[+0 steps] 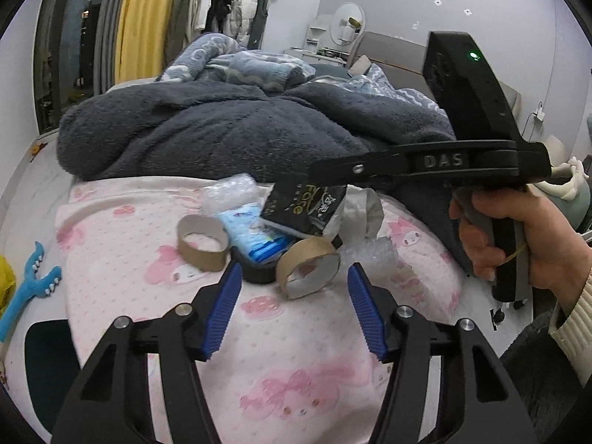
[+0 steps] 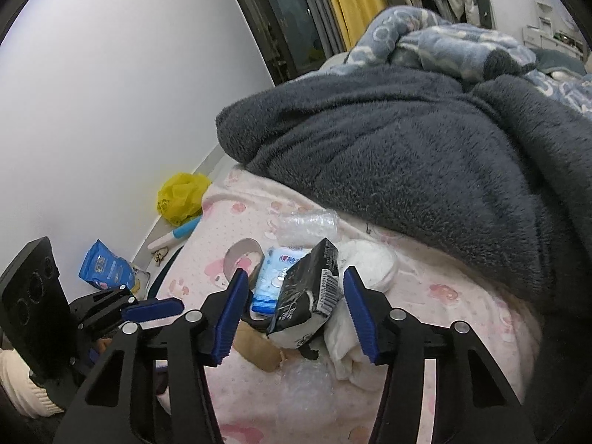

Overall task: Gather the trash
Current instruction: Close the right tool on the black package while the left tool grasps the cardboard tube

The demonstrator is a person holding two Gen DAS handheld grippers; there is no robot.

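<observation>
A small heap of trash was seen on the pink patterned sheet (image 1: 296,370) just in front of the dark grey blanket (image 1: 222,129), which serves here as the landmark. In the heap, just below the blanket's edge, lay a black packet (image 2: 307,296), a blue-and-white packet (image 2: 272,277), bubble wrap (image 1: 229,192), crumpled white paper (image 2: 370,262) and two cardboard rings (image 1: 201,246) and (image 1: 309,266).

The likeliest failure was judged to be a collision or a shared grab, since both tools were aimed at the same tight heap. A pinch on the nearer ring could flatten it or flick it away, because thin card gives under pressure. The black packet, leaning on other pieces, could be nudged so that it slid aside before it was pinched. Soft sheet fabric could also be caught with an item.

The left gripper (image 1: 292,288) was held pitched down toward the heap, its jaws parted with nothing pressed between them, the nearer ring lying just ahead of its tips. The right gripper (image 2: 292,299) was angled down likewise, jaws parted and framing the black packet without gripping it. In the left wrist view the right tool was seen held by a hand (image 1: 518,236) in front of the blanket.
</observation>
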